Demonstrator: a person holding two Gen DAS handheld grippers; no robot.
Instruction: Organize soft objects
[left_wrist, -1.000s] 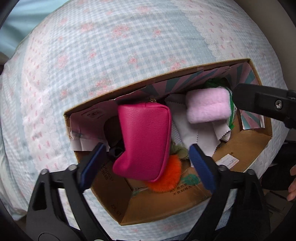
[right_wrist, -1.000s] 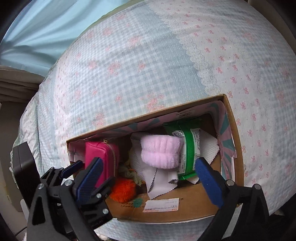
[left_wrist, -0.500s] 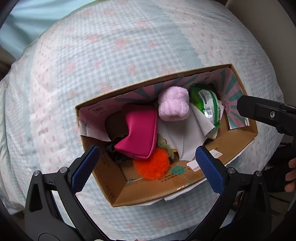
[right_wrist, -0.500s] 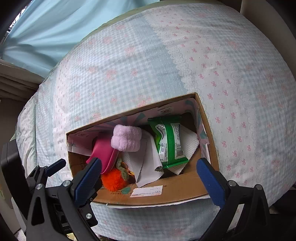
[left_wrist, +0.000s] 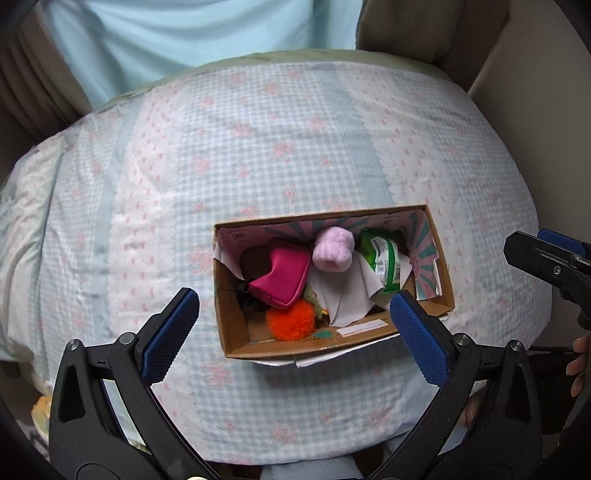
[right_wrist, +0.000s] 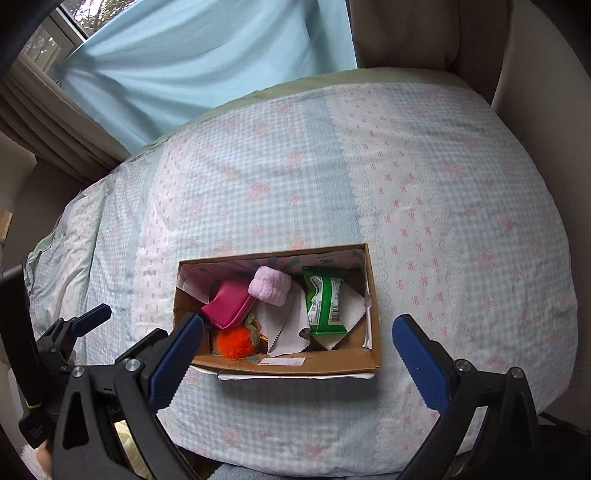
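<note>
Both tools have pulled back and up from the cardboard box (left_wrist: 236, 332) on the bed (left_wrist: 258, 147); left tool (left_wrist: 291, 325) and right tool (right_wrist: 295, 350) spread wide, empty. Magenta pouch (left_wrist: 280, 280), pink plush (left_wrist: 332, 249), orange pompom (left_wrist: 291, 319) lie inside box; packing looks finished

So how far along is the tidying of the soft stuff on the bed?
Looks close to finished. The pink pouch, pink plush roll, orange pompom, cloths and green wipes pack all sit inside the cardboard box. Both tools are open and hold nothing. No loose items show on the bedspread.
</note>
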